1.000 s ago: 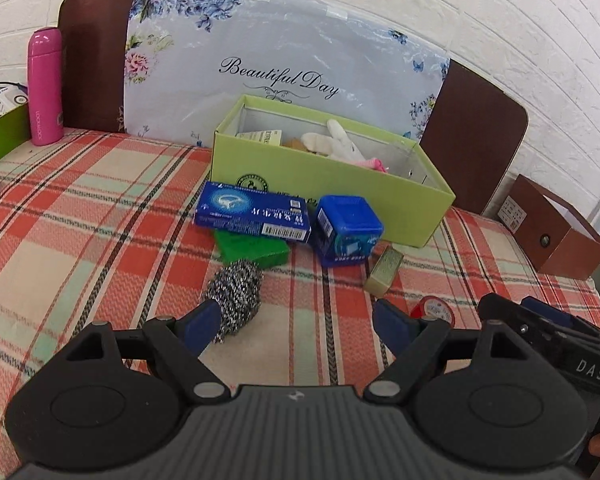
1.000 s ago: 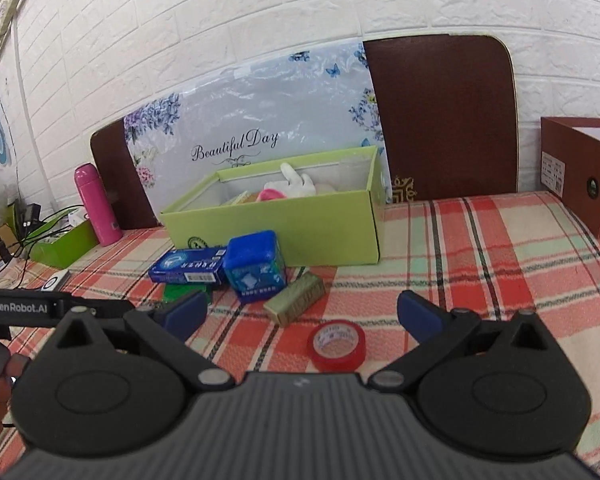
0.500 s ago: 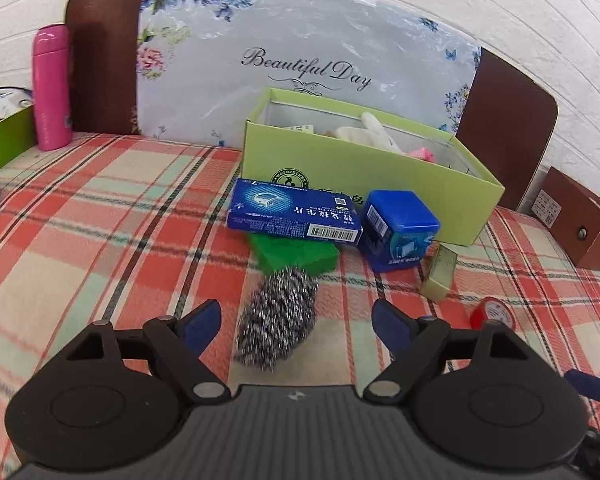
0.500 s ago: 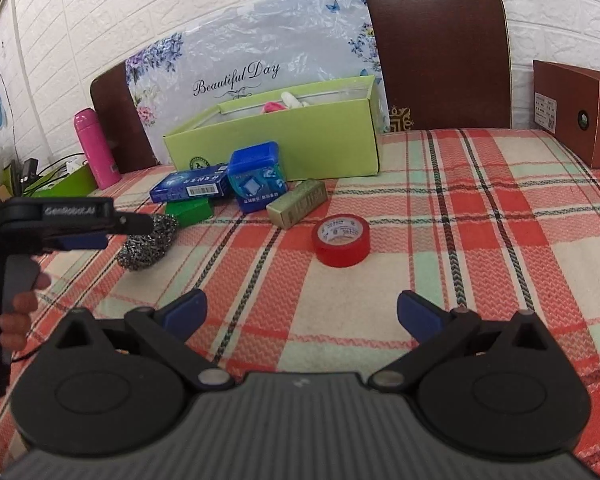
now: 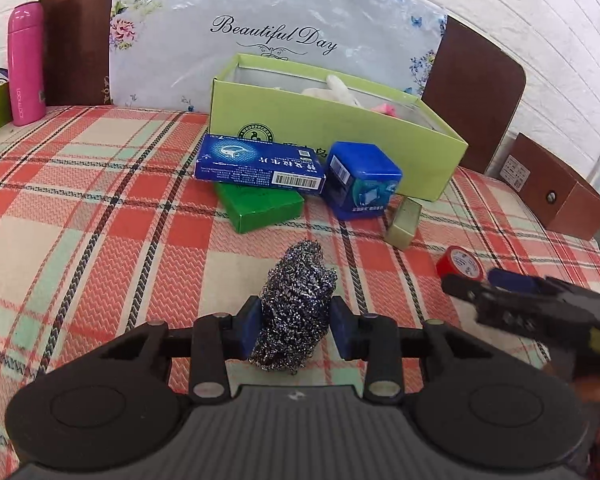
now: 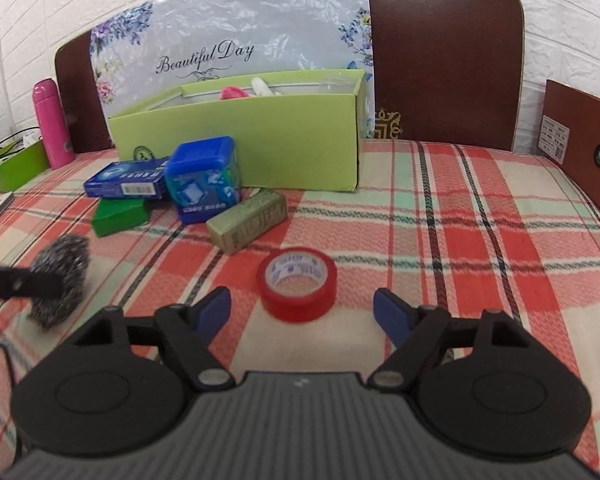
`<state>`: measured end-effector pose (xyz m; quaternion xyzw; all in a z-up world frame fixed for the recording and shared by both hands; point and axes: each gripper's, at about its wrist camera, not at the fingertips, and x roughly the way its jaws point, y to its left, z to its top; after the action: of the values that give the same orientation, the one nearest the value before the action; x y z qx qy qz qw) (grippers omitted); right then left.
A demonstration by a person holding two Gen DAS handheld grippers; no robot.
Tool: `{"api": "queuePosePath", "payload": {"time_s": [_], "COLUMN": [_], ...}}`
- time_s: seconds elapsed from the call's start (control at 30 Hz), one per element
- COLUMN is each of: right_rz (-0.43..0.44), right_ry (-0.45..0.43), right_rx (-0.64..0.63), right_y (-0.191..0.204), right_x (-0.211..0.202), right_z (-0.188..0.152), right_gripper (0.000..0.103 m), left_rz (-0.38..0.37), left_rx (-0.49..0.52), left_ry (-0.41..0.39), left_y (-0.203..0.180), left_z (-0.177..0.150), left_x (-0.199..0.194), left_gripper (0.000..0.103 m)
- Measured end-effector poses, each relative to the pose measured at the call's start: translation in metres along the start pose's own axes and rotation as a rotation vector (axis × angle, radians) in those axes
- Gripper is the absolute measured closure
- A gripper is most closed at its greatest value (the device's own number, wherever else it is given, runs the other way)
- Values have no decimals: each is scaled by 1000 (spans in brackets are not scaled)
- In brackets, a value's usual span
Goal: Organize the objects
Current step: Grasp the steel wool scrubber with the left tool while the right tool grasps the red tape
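Pinched between the blue fingers (image 5: 247, 330) of the left gripper (image 5: 294, 330): a steel wool scrubber (image 5: 296, 308), a crinkled silvery wad standing taller than wide, long axis running away from the camera toward the green box (image 5: 340, 140). Squeezed at its lower half, upper half jutting forward past the fingertips; whether lifted off the plaid cloth (image 5: 100, 220) or resting on it, hard to tell.

Over on the right gripper (image 6: 302, 308), fingers spread wide with nothing between them — red tape roll (image 6: 298, 284) lying flat just ahead, hole up, roughly centred in the gap. Nearer by far to this gripper than to the left.

Likely destination for both: the open green box, straight ahead beyond the blue packets (image 5: 260, 166) — already holding some pale and pink items.
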<state>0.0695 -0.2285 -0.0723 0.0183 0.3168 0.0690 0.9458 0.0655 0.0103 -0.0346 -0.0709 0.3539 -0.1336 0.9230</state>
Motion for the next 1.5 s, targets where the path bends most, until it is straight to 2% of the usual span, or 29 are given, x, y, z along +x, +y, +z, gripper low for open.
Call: {"api": "queuePosePath", "payload": {"time_s": [0.07, 0.13, 0.2, 0.3, 0.4, 0.6, 0.77, 0.93, 1.33, 1.4, 1.43, 1.5], "right_rz": [7, 23, 90, 141, 161, 173, 168, 166, 155, 145, 144, 148], "right_ry": [8, 12, 23, 48, 52, 55, 55, 54, 54, 52, 53, 54], "right_rx": [-2, -25, -58, -119, -157, -112, -116, -109, -117, -124, -125, -115], "right_y": [0, 5, 11, 25, 36, 37, 40, 40, 42, 43, 43, 42], "right_x": [6, 2, -9, -26, -44, -56, -55, -55, -51, -51, -50, -51], "right_z": [3, 2, -5, -20, -35, -41, -42, -42, -41, -41, -41, -40], "right_gripper": [57, 57, 57, 57, 57, 55, 52, 51, 51, 55, 57, 57], "left_rz": [4, 12, 3, -13, -10, 10, 23, 6, 7, 7, 8, 8], "left_rx": [6, 16, 16, 24, 34, 23, -3, -6, 2, 3, 5, -3], "left_ry": [4, 8, 12, 22, 14, 10, 16, 33, 46, 50, 53, 52], "left_y": [-3, -6, -7, -12, -17, -18, -16, -15, -16, -16, -17, -16], "left_z": [0, 0, 0, -2, -3, 0, 4, 6, 7, 7, 7, 7], "left_x": [-1, -2, -4, -4, -3, 6, 14, 19, 21, 22, 22, 20], "left_gripper": [64, 64, 65, 65, 62, 45, 42, 48, 48, 55, 62, 63]}}
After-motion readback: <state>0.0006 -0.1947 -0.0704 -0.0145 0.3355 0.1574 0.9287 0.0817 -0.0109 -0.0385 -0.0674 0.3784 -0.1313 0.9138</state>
